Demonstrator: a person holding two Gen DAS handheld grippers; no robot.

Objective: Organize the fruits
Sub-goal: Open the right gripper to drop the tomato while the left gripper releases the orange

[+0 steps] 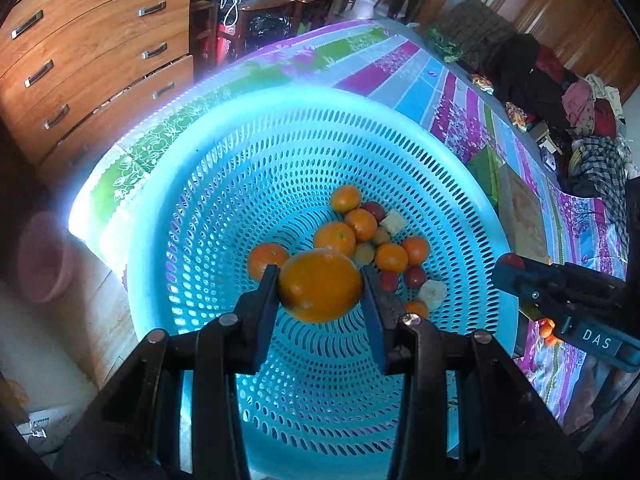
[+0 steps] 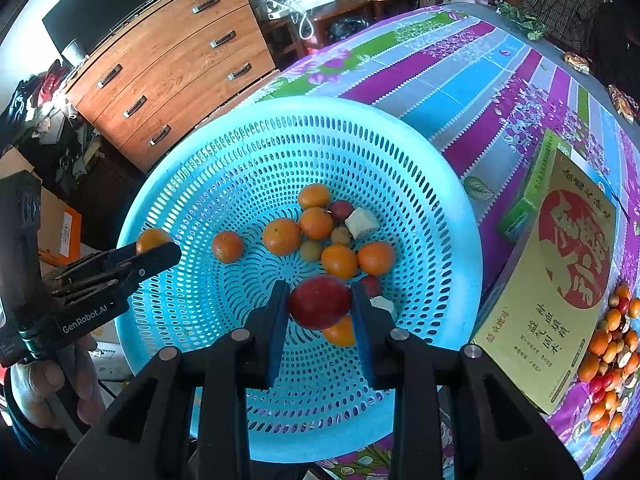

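Note:
My left gripper (image 1: 320, 280) is shut on a large orange (image 1: 320, 296) and holds it just above the floor of a big blue perforated basket (image 1: 240, 120). My right gripper (image 2: 320, 296) is shut on a dark red round fruit (image 2: 320, 308) over the same basket (image 2: 360, 114). On the basket floor lie several oranges (image 2: 282, 236), red fruits (image 2: 340, 210), small yellowish fruits and pale chunks (image 2: 362, 222). In the right wrist view the left gripper (image 2: 160, 246) shows at the left with its orange (image 2: 150, 238). The right gripper (image 1: 516, 270) shows at the right of the left wrist view.
The basket stands on a striped floral tablecloth (image 2: 480, 80). A yellow and green box (image 2: 560, 280) lies right of the basket, with a heap of mixed fruit (image 2: 612, 360) beyond it. A wooden chest of drawers (image 2: 180, 72) stands behind. A pink basket (image 1: 44, 256) sits low at the left.

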